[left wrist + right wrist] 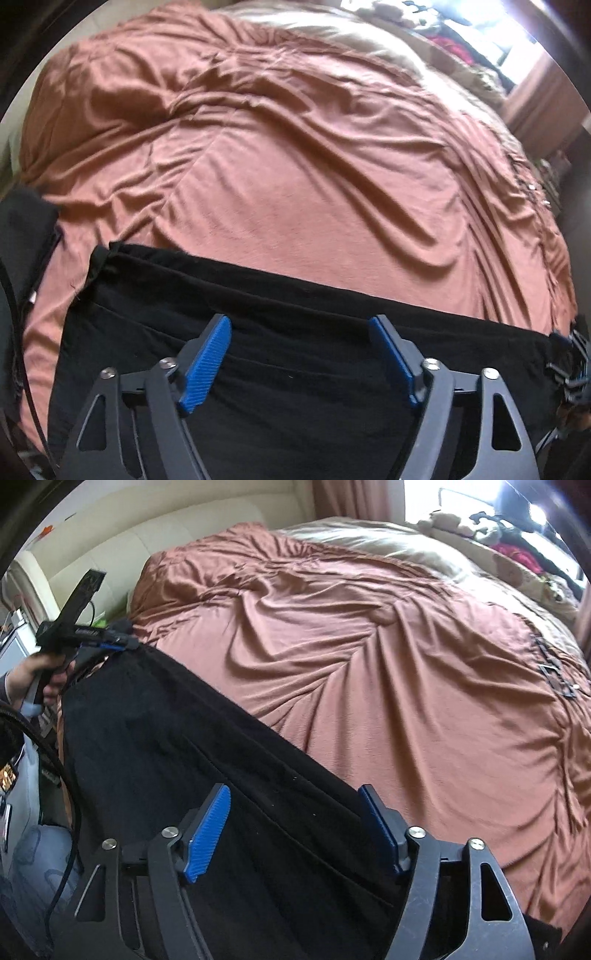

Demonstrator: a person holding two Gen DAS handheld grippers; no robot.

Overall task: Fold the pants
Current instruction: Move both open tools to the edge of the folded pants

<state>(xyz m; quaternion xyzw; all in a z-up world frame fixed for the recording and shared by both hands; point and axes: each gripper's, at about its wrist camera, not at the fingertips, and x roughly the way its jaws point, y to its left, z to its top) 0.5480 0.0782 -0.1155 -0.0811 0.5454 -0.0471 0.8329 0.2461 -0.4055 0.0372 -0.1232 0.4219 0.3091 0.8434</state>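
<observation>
Black pants (280,369) lie stretched along the near edge of a bed. My left gripper (299,325) hovers over them near one end. Its blue pads (208,365) stand wide apart, with cloth below the gap and none pinched. My right gripper (293,794) is over the pants (207,760) near the other end, open the same way. In the right wrist view the left gripper (110,642) shows at the pants' far end, held by a hand (29,681). The right gripper (572,358) peeks in at the right edge of the left wrist view.
A wrinkled rust-coloured bedspread (295,177) covers the bed beyond the pants. A beige blanket (388,542) and stuffed toys (447,520) lie at the far side by a bright window. A cream headboard (166,535) is at the left. A black cable (70,812) hangs nearby.
</observation>
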